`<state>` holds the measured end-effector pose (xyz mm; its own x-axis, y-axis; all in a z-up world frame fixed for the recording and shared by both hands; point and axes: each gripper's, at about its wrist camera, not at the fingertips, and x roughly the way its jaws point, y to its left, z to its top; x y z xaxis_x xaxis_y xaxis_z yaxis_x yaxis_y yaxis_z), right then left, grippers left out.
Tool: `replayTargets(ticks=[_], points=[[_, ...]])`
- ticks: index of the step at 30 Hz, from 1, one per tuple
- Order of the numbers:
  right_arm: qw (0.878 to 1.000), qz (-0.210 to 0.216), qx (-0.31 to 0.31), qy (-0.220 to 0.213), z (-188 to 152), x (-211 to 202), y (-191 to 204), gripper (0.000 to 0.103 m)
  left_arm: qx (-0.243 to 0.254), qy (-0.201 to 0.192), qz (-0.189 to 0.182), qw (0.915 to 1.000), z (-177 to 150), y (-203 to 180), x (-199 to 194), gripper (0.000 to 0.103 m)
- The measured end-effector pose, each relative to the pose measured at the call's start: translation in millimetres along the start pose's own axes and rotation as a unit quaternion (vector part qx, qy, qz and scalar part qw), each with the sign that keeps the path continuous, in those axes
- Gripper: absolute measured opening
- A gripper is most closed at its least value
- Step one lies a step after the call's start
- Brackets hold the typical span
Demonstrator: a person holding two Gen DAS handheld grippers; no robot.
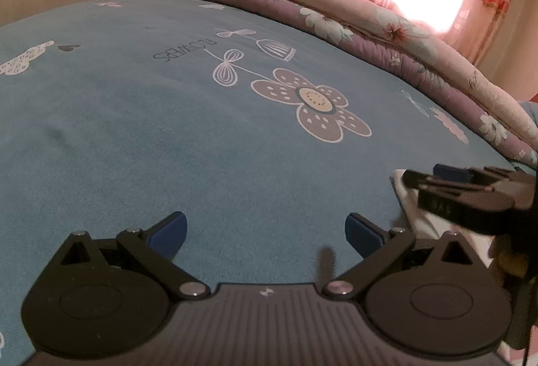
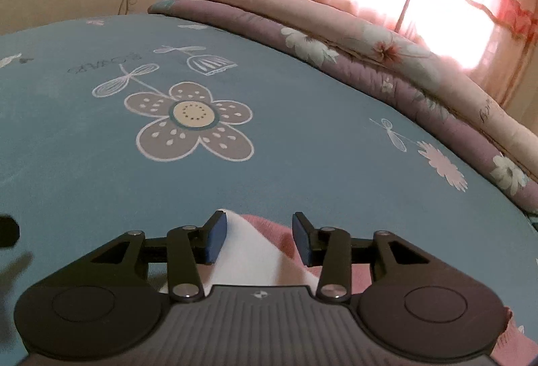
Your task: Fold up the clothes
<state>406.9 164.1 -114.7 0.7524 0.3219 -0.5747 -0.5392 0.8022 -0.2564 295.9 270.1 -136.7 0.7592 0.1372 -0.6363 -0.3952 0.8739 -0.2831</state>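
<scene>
Right gripper [image 2: 259, 240] straddles the near cloth [image 2: 255, 258], jaws apart, not pinching; left gripper [image 1: 265, 236] waits open over the sheet [image 1: 134, 137].

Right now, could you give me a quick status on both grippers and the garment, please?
Left gripper open, empty over blue bedsheet. Right gripper open, white-and-pink garment between its fingers, not pinched. Nothing in the way.

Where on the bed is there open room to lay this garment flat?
The blue sheet lies bare between the big printed flower and the rolled quilt, and ahead of the left gripper. It is crowded around the right gripper, over the white-and-pink garment.
</scene>
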Motion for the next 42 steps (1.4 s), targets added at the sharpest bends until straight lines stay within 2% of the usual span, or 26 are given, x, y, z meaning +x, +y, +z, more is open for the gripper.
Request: replayTargets(ticks=[2,5,7,10,12,15,19,24,32,36,38,42], points=[[1.0,0.002,0.003,-0.02,0.2,-16.5,-4.4,0.047,-0.002,0.0,-0.002,1.0,0.3,1.1,-0.4,0.1],[0.998,-0.007,-0.053,-0.025,-6.7,-33.0,1.1,0.047,-0.006,0.0,-0.004,1.0,0.0,2.5,-1.2,0.1],[0.995,-0.02,-0.098,-0.022,-11.9,-31.7,7.6,0.047,-0.006,0.0,-0.003,1.0,-0.3,2.0,-1.1,0.1],[0.991,-0.035,-0.131,-0.009,-14.1,-17.4,13.0,0.047,-0.001,0.0,-0.001,1.0,-1.5,0.3,-1.2,0.1],[0.99,-0.025,-0.136,0.013,-14.3,-6.0,14.5,0.046,0.004,0.0,0.001,1.0,-1.6,-0.4,-0.3,0.1],[0.99,-0.016,-0.141,0.018,-14.2,-8.0,11.7,0.046,0.003,0.0,0.002,1.0,-0.9,-0.5,0.9,0.1],[0.988,0.011,-0.154,0.015,-18.4,-35.4,9.0,0.047,0.003,0.0,0.002,1.0,-0.4,-0.5,1.0,0.1],[0.977,0.041,-0.208,0.01,-37.1,-67.9,31.1,0.047,0.005,0.001,0.003,1.0,-0.8,-0.9,0.5,0.101],[0.952,0.009,-0.306,-0.017,-62.4,-97.5,60.6,0.047,0.008,0.003,0.004,1.0,-0.5,-1.8,-0.3,0.1],[0.952,0.003,-0.305,-0.013,-65.5,-93.5,65.0,0.045,0.008,0.003,0.004,1.0,-0.2,-2.1,-0.1,0.101],[0.951,-0.006,-0.309,-0.019,-70.2,-94.6,69.6,0.04,0.009,0.004,0.004,0.9999,-0.4,-2.7,0.1,0.101],[0.948,-0.015,-0.317,-0.016,-71.1,-100.0,73.2,0.04,0.013,0.005,0.002,0.9999,-1.1,-3.9,-1.5,0.101]])
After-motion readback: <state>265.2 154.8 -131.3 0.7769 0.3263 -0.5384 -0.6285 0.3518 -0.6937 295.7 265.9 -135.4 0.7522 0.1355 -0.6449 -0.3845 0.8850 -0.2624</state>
